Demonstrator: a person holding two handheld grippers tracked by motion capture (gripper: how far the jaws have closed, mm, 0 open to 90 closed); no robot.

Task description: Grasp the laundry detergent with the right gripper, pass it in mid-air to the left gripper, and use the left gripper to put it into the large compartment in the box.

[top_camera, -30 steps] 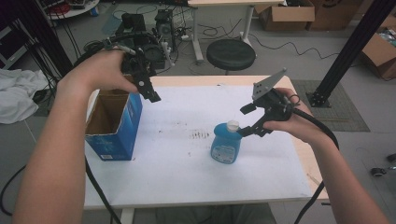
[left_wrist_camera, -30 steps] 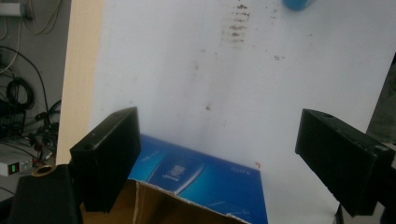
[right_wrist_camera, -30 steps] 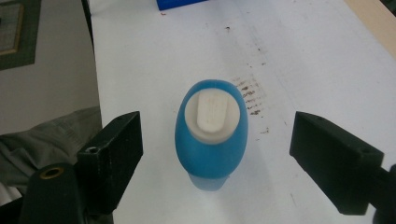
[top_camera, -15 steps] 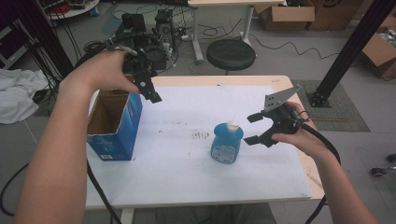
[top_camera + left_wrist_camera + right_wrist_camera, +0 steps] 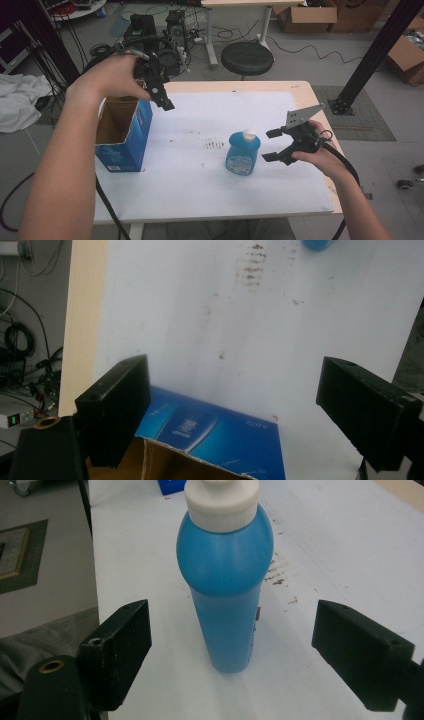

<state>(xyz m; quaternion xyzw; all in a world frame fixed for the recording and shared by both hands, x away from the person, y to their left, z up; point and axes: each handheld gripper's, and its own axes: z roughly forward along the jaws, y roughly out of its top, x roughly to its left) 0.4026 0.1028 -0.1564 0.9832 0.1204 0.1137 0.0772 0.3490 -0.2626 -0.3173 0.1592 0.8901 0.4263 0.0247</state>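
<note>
A blue bottle (image 5: pixel 243 155) with a white cap stands upright on the white sheet (image 5: pixel 200 180), right of centre. My right gripper (image 5: pixel 270 145) is open just to its right, with the jaws pointed at it and apart from it. In the right gripper view the bottle (image 5: pixel 227 590) stands between and beyond the wide-spread jaws of that gripper (image 5: pixel 237 625). An open-topped blue cardboard box (image 5: pixel 117 137) stands at the table's left. Above its far right corner my left gripper (image 5: pixel 164 100) is open and holds nothing. In the left gripper view that gripper (image 5: pixel 240 415) looks down on the box's blue side (image 5: pixel 215 432).
Brown stains (image 5: pixel 215 145) mark the sheet left of the bottle. The bare wooden table edge (image 5: pixel 320 107) runs along the right. Beyond the table are a black stool (image 5: pixel 247 57), cables and equipment. A black post (image 5: pixel 372 52) rises at the right.
My right gripper has dropped from beside the bottle's cap to level with its body and eased slightly away. The bottle, the box and my left gripper have stayed put.
</note>
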